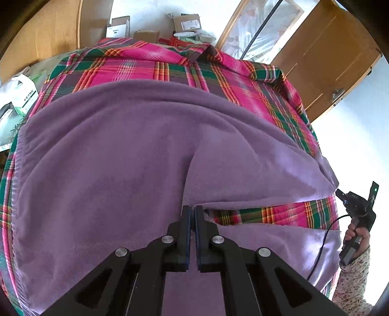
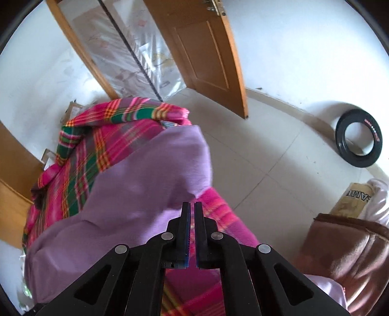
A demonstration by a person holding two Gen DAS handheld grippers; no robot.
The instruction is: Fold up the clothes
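Note:
A purple fleece garment (image 1: 116, 155) lies spread over a pink and green plaid cover (image 1: 145, 65). A raised crease in it runs up to my left gripper (image 1: 193, 209), which is shut on the fleece at its near edge. A strip of plaid shows to the right of the fingertips, with another purple layer (image 1: 279, 240) nearer me. My right gripper (image 2: 191, 204) hangs shut above the plaid cover (image 2: 214, 209) with nothing between its fingers, just past a drooping purple corner (image 2: 170, 165). In the left wrist view, a hand holds the right gripper (image 1: 342, 194) beyond the cover's right edge.
Cardboard boxes (image 1: 187, 23) and white packages (image 1: 19, 97) sit behind and left of the cover. A wooden door (image 2: 206, 56) stands open over tiled floor. A black tyre (image 2: 357, 138) leans on the wall. A brown leather seat (image 2: 352, 255) is at lower right.

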